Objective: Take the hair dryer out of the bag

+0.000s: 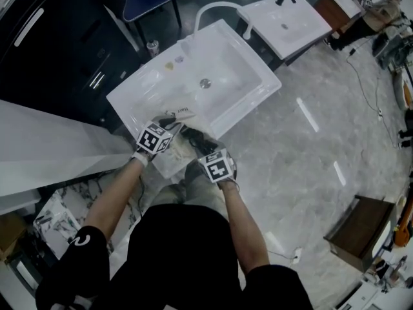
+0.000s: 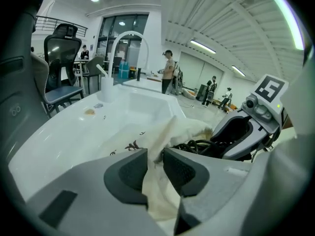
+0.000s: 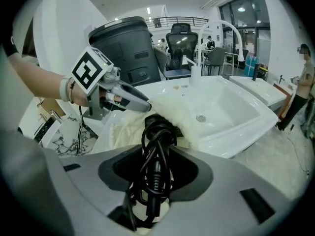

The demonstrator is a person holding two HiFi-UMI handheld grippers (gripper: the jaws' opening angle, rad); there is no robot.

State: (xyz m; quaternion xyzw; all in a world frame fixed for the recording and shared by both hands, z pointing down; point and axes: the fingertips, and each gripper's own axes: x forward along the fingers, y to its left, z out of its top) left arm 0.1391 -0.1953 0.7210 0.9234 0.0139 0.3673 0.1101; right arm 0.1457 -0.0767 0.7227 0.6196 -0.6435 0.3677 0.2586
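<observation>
At the near rim of the white sink (image 1: 129,99), the cream bag (image 2: 172,132) is lying open-mouthed. The left tongs (image 2: 155,163) are pinching a fold of its cloth, and the right tongs (image 3: 155,168) are gripping the black coiled cord (image 3: 156,136) of the hair dryer, whose body is probably hiding inside the bag. The cord is looking soft and liable to uncoil or slip, so I am judging the stiff, heavier body the safer hold once it is showing. Only the right gripper view is showing the cord between the pads, while the head view is giving merely a dark patch.
</observation>
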